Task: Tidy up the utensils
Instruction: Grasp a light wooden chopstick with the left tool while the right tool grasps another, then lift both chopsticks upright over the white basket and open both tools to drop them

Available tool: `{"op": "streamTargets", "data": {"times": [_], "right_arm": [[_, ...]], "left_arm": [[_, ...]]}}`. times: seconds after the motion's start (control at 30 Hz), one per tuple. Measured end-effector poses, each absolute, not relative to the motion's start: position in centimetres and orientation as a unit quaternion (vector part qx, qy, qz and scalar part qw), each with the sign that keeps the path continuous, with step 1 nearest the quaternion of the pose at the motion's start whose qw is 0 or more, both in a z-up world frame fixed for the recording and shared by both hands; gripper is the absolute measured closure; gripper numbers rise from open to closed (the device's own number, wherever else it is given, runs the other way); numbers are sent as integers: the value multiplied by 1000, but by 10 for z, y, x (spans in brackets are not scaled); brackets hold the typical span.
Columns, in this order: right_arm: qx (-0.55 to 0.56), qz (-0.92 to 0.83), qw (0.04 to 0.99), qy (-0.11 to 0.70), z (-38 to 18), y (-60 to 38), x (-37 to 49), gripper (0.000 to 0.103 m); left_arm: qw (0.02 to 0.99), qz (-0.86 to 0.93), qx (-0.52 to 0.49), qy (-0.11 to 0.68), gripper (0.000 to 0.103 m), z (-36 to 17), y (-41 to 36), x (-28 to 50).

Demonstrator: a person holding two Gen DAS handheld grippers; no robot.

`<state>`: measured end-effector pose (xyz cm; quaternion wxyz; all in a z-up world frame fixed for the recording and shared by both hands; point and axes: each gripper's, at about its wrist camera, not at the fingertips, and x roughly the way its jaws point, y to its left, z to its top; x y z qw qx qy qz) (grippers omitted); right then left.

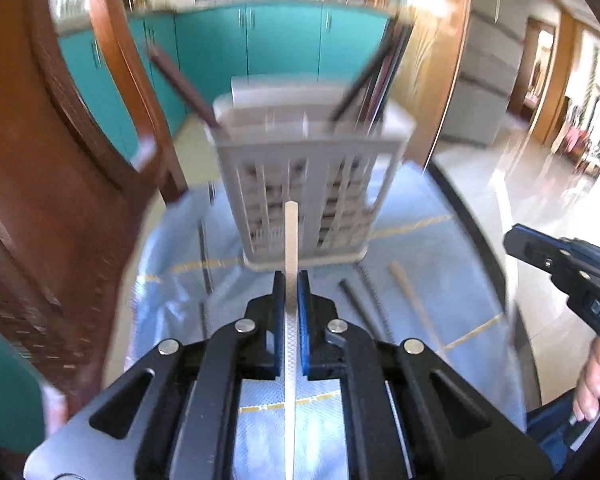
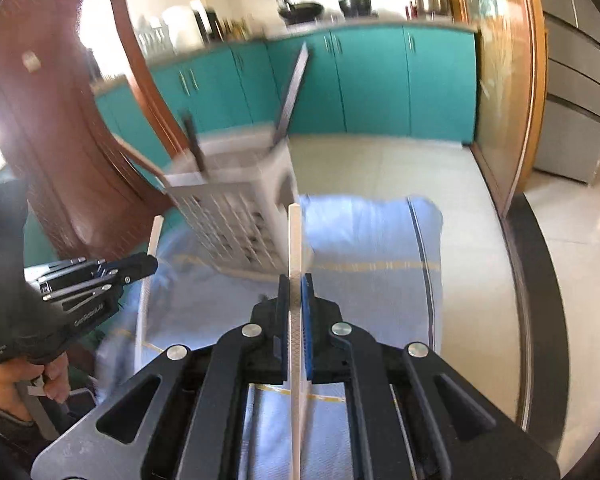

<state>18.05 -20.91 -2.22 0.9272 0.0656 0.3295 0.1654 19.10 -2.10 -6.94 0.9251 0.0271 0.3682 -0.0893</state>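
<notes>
My left gripper point(image 1: 291, 280) is shut on a white chopstick point(image 1: 291, 236) that points up toward the grey slotted utensil basket point(image 1: 308, 196). My right gripper point(image 2: 296, 282) is shut on a second white chopstick point(image 2: 294, 240), lifted above the blue cloth point(image 2: 372, 240). The basket point(image 2: 228, 208) stands on the cloth and holds several dark chopsticks point(image 1: 180, 80) leaning out of its top. In the right wrist view the left gripper point(image 2: 150, 264) shows at the left with its white chopstick point(image 2: 155, 236). The right gripper's body point(image 1: 560, 264) shows at the right edge of the left wrist view.
Two dark chopsticks point(image 1: 360, 304) and a pale wooden one point(image 1: 412, 300) lie on the blue cloth point(image 1: 440, 248) right of the basket. A brown wooden chair point(image 1: 60, 200) stands close on the left. Teal cabinets point(image 2: 380, 80) and tiled floor point(image 2: 380, 168) lie beyond.
</notes>
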Motion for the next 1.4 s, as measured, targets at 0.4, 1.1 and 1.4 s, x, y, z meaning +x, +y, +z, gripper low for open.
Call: {"op": "streamTargets", "data": {"times": [0.4,1.1,1.4], "right_arm": [[107,178,964,165,104,-231,145,97],[79,125,987,58,126,-172,225,97],[66,140,982,106,70,-168,256,97]], "left_arm": [[971,-128,-42,199,96,82,29,127],[985,-67,-137,81,96,110,55,185],[988,-50,-41,141,96,56,-4,229]]}}
